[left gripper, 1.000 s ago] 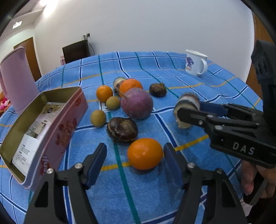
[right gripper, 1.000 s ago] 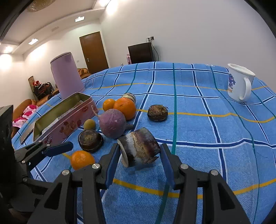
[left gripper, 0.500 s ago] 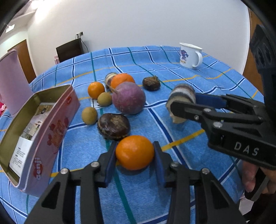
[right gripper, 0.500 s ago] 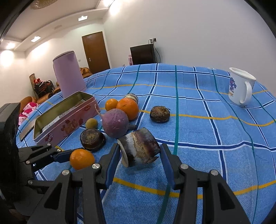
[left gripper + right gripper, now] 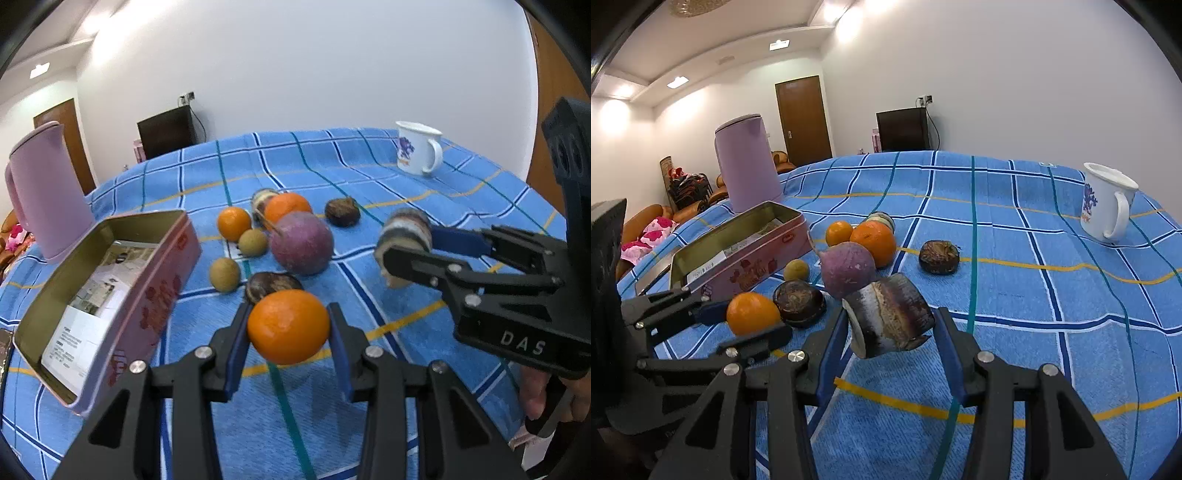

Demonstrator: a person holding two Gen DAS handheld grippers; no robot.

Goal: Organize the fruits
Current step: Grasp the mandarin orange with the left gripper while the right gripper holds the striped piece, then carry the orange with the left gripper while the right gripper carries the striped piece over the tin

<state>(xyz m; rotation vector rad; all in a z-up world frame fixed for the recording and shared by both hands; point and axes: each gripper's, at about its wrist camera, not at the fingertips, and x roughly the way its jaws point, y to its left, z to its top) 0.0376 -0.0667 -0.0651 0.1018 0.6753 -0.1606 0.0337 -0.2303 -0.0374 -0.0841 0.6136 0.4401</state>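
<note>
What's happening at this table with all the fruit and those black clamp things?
A person is sorting fruit using a handheld gripper in each hand. The left gripper is clamped on an orange, lifted just above the blue checked tablecloth. The right gripper holds a brown-and-white stubby chunk. More fruit lies loose beside an open pink tin, which holds only papers so far.

Your hand (image 5: 550, 398) is cut off at the right edge. The kettle (image 5: 44, 192) runs past the left edge. The orange (image 5: 288, 326) hides part of the dark fruit (image 5: 271, 284) behind it. Print on the tin's paper (image 5: 74, 332) is too small to read.
</note>
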